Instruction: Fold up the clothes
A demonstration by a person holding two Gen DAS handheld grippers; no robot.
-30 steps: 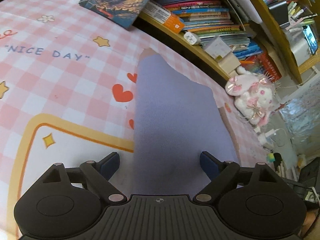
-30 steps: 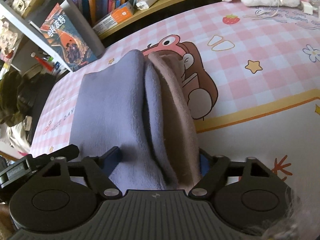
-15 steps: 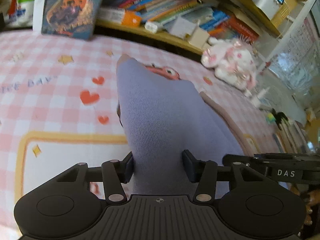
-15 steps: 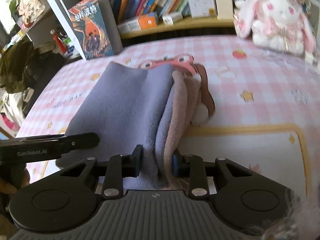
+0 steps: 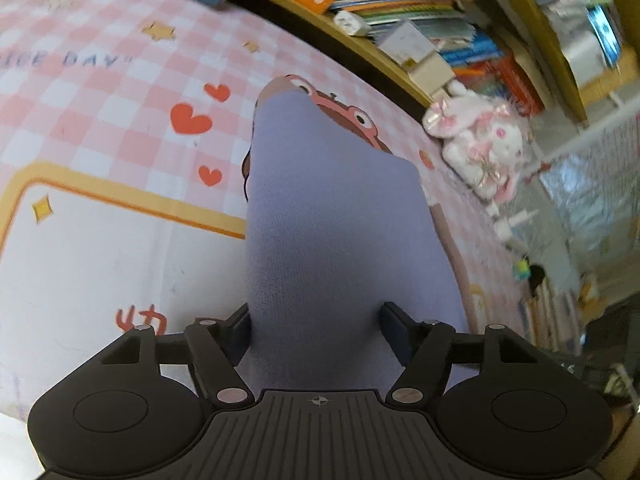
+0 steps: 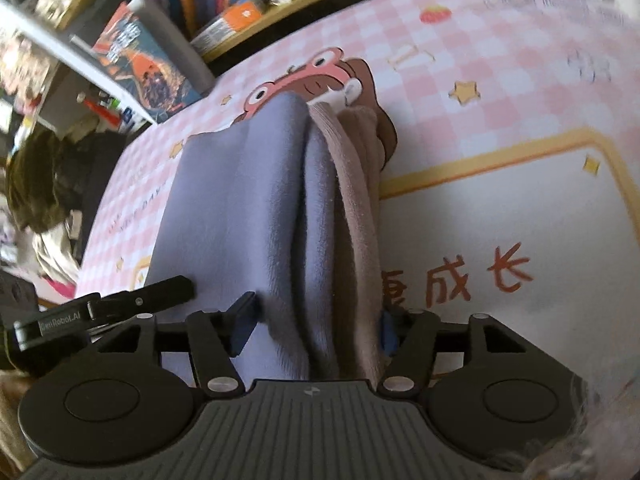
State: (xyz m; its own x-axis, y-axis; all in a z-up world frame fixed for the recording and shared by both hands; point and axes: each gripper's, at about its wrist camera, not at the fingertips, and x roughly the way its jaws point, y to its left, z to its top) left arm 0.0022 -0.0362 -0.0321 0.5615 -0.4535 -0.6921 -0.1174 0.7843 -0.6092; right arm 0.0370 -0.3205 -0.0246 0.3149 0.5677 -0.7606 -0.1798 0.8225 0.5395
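1. The pink checked mat [image 5: 100, 92] is spreading under everything I am doing, with a yellow-framed white panel, red hearts and a cartoon animal printed on it.
2. The folded garment [image 5: 332, 232] is lying on that mat, lavender cloth on top and a taupe layer [image 6: 360, 208] showing along its right edge; its far end is covering part of the cartoon animal.
3. Beyond the mat's far edge a wooden bookshelf [image 5: 360, 40] is holding stacked books, and a large illustrated book [image 6: 148, 64] is leaning at the mat's far left corner.
4. A white and pink plush rabbit [image 5: 480, 148] is sitting at the mat's far right edge, below the shelf.
5. My left gripper [image 5: 316, 320] is straddling the near end of the garment, its jaws spread with the lavender fold running between them; the cloth seems to be brushing both pads, though I cannot be sure through the blur.
6. My right gripper [image 6: 312, 320] is straddling the garment's near right part, jaws spread wider than the bundled lavender and taupe folds between them, the right pad mostly hidden behind the taupe layer.
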